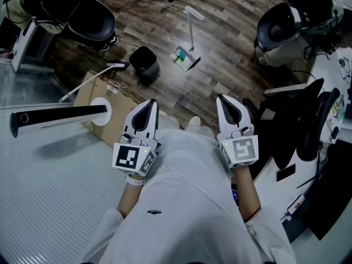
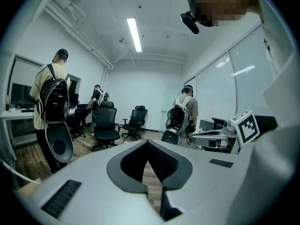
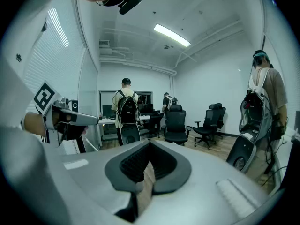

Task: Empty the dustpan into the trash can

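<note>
In the head view a white long-handled dustpan (image 1: 186,58) stands on the wooden floor, with green bits in its pan. A small black trash can (image 1: 144,64) stands just to its left. Both of my grippers are held close to my chest, well short of both. The left gripper (image 1: 149,103) is shut with nothing between its jaws, and so is the right gripper (image 1: 224,99). In the left gripper view the left gripper (image 2: 148,142) points out into the room, its jaws together. The right gripper view shows the right gripper (image 3: 149,143) the same way. Neither gripper view shows the dustpan or can.
A white stick with a dark head (image 1: 92,81) lies across a sheet of cardboard (image 1: 118,104) left of the can. A grey table (image 1: 49,169) with a black tube (image 1: 55,117) fills the left. Office chairs (image 1: 300,122) crowd the right. Other people stand (image 2: 51,107) farther off in the room.
</note>
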